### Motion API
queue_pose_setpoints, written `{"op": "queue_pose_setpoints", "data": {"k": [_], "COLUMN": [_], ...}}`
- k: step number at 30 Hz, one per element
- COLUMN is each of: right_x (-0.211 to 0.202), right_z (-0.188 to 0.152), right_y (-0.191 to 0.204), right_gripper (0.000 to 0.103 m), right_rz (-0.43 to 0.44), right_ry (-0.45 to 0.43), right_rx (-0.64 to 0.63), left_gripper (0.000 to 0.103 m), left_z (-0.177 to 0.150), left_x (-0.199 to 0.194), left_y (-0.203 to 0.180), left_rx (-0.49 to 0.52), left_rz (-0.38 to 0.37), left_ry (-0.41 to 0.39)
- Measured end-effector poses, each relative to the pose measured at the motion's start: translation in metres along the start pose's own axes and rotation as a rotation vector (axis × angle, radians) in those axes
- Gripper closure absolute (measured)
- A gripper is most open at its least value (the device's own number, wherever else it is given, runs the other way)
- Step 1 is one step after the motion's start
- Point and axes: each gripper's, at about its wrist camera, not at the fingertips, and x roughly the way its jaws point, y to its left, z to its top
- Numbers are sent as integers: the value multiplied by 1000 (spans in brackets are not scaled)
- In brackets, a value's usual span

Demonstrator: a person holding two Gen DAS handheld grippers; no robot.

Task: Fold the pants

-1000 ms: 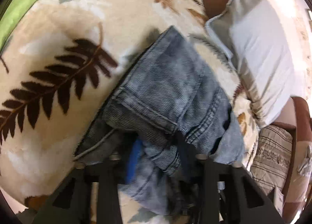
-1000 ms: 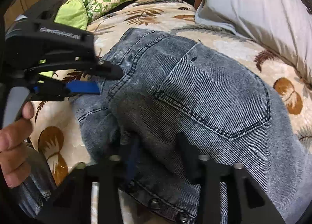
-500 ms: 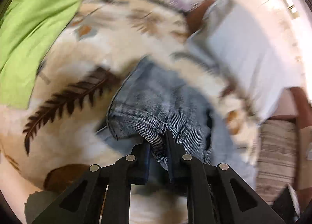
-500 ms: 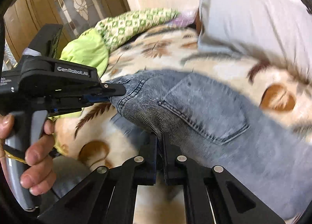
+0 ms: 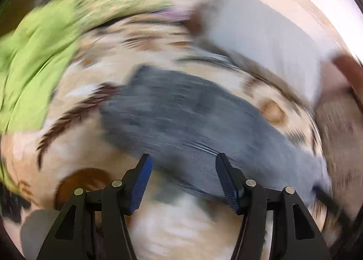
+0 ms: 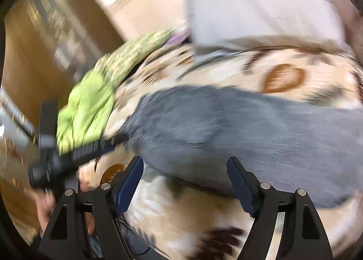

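The grey-blue jeans (image 5: 186, 119) lie folded across the leaf-patterned bedspread (image 5: 74, 146), blurred by motion in both views. My left gripper (image 5: 183, 162) hangs above their near edge; its jaws are opening and nothing sits between the blue pads. In the right wrist view the jeans (image 6: 249, 133) stretch to the right. My right gripper (image 6: 185, 164) is also above their near edge, jaws opening wide, with nothing gripped. The left gripper's black body (image 6: 68, 155) shows at the left of that view, held by a hand (image 6: 45, 205).
A grey pillow (image 5: 267, 40) lies beyond the jeans. Green bedding (image 5: 38, 67) is bunched at the left. A wooden door (image 6: 40, 40) stands behind the bed's left side. The bedspread's near part (image 6: 181, 214) lies under the grippers.
Both grippers were shut on the jeans' edge half a second ago; both have let go, opened wide and risen away. The jeans now lie flat on the bed.
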Motion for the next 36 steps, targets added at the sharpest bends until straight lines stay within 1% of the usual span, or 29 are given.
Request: {"op": "queue_pose_setpoints", "data": {"k": [1,2,3,4,6,7,8,9,10,13,15,17,18,19,20,21,23,24,25,26,27,28,29,30,31,32,33,35,36], "right_x": [-13,-22,-35,-49,-74,-81,-89,-95,-101,-113,-119,-119,-118,-116,-114,-113,-113,-112,-110,-108,-104,-100,-96,-93,-91,-89,-87,-82,-79], "right_z": [5,11,15,18,23,25,27,31,32,19,2,-5,-5,-5,-4,-4,-7,-9,-12,-15,-16,-18,-20,-20,-20,-20,-21,-22,-22], "right_y": [-19,-36,-56,-76,-119,-136,-155,-176,-192,-240,-271,-292,-299,-303,-305,-308,-319,-325,-332,-340,-345,-351,-355,-357,-358,-357,-356,-355,-355], "right_gripper": [26,26,26,25,25,25,25,25,26,26,27,32,34,37,38,37,37,37,37,37,37,37,37,37,37,37,37,37,37], "right_rz": [-24,-67,-126,-157,-178,-177,-183,-209,-223,-235,-225,-220,-190,-155,-155,-172,-157,-142,-135,-125,-115,-94,-72,-47,-29,-16,0,14,23], "right_ry": [-25,-40,-62,-88,-118,-118,-115,-99,-97,-123,-117,-102,-101,-101,-95,-89,-83,-76,-69,-54,-44,-32,-23,-15,-11,-8,0,21,36], "right_rx": [31,52,85,125,224,253,281,311,328,412,496,544,579,587,587,596,637,669,701,739,761,787,804,815,816,815,815,827,837], "left_gripper": [40,40,40,40,37,35,35,35,35,35,35,38,39,39,39,39,39,41,48,50,50,54,61,66,73,82,86,90,90], "left_z": [-7,-14,-21,-26,-38,-44,-51,-55,-62,-74,-82,-89,-91,-94,-99,-104,-110,-116,-122,-129,-131,-129,-126,-124,-122,-118,-112,-91,-84], "left_x": [-4,-9,-15,-22,-34,-36,-33,-29,-23,-3,14,31,38,44,50,56,78,86,99,113,117,118,119,121,123,130,131,141,143], "left_y": [-25,-52,-76,-92,-135,-156,-175,-190,-211,-253,-278,-293,-298,-305,-313,-322,-333,-342,-349,-356,-359,-360,-360,-360,-359,-356,-350,-332,-327], "left_rx": [80,158,209,238,330,386,439,474,519,625,714,777,793,810,836,875,951,993,1022,1055,1059,1030,997,973,944,898,844,673,615], "left_rz": [-12,-32,-68,-105,-184,-209,-220,-227,-251,-299,-302,-311,-317,-335,-352,-350,-330,-305,-280,-242,-240,-261,-276,-278,-284,-298,-315,-401,-431], "left_ry": [-3,14,35,40,45,53,65,78,102,143,150,171,184,201,214,216,216,218,215,208,205,196,196,202,206,218,242,316,336]}}
